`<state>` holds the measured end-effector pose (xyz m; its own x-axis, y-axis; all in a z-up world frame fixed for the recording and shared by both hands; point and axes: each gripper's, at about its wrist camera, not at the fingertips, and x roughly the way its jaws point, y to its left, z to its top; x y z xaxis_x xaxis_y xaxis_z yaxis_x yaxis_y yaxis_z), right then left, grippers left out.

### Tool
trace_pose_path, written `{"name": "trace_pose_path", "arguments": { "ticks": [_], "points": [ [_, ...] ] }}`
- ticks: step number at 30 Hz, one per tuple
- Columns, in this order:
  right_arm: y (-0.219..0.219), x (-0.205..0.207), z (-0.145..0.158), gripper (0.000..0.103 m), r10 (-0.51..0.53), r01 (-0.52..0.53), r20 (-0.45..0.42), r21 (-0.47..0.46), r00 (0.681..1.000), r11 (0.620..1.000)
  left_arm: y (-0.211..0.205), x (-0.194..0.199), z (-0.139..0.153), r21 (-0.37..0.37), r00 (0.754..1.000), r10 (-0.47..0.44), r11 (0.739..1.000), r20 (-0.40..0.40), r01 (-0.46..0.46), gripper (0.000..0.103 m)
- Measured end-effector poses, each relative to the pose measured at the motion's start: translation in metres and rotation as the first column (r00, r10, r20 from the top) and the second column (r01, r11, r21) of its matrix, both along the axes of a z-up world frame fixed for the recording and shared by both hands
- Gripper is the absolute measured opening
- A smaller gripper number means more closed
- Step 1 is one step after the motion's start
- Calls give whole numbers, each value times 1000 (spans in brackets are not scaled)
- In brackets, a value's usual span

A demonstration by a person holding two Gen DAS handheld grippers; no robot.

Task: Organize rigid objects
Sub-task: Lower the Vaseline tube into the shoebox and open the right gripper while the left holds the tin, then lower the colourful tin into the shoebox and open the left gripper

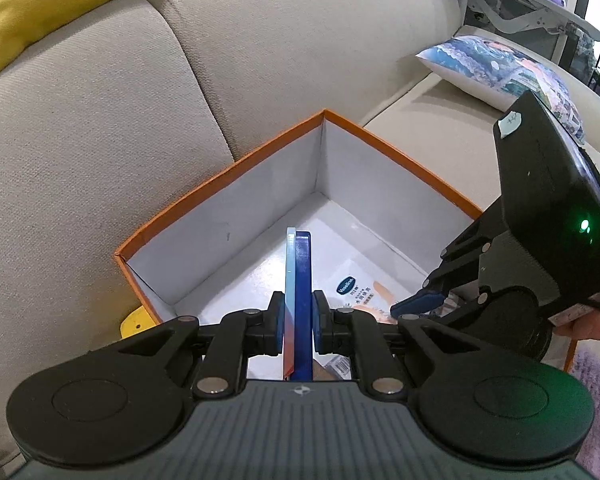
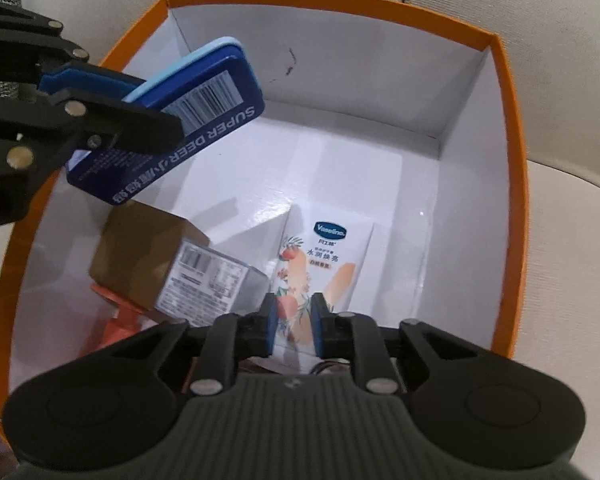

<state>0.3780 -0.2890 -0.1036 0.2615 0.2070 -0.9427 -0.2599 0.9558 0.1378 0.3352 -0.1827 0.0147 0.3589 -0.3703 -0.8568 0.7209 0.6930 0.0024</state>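
Note:
My left gripper (image 1: 296, 328) is shut on a flat blue tin (image 1: 299, 300) and holds it edge-up above the orange box (image 1: 220, 170) with white inner walls. In the right wrist view the tin (image 2: 204, 120) reads "SUPER DEER" and hangs over the box's left side, clamped by the left gripper (image 2: 140, 100). My right gripper (image 2: 294, 326) is open and empty, low inside the box (image 2: 512, 160), just above a white Vaseline carton (image 2: 332, 256) that lies flat on the floor. It also shows in the left wrist view (image 1: 420, 304).
A brown and silver carton (image 2: 172, 264) lies in the box's left part with an orange-red object (image 2: 120, 320) under it. The box sits on a beige sofa (image 1: 100, 140). A yellow cushion (image 1: 40, 4) and a patterned pillow (image 1: 500, 68) lie on the sofa.

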Motion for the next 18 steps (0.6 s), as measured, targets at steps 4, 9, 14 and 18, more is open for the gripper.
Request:
{"name": "trace_pose_path", "arguments": {
  "ticks": [4,9,14,18],
  "points": [
    [-8,-6,16,16,-35,35,48,3,998,999,-5,-4,3,-17,1000,-23,1000,1,23,14],
    [-39,-22,54,17,-179,171,121,72,976,983,-29,-13,3,-1,993,-118,993,4,118,14],
    [-44,-41,68,17,-199,192,157,59,967,980,-45,-4,-7,-69,988,-24,998,-152,13,14],
    [-54,-50,75,18,-255,245,193,74,947,967,-46,8,-21,-121,947,124,979,-295,-165,14]
  ]
}}
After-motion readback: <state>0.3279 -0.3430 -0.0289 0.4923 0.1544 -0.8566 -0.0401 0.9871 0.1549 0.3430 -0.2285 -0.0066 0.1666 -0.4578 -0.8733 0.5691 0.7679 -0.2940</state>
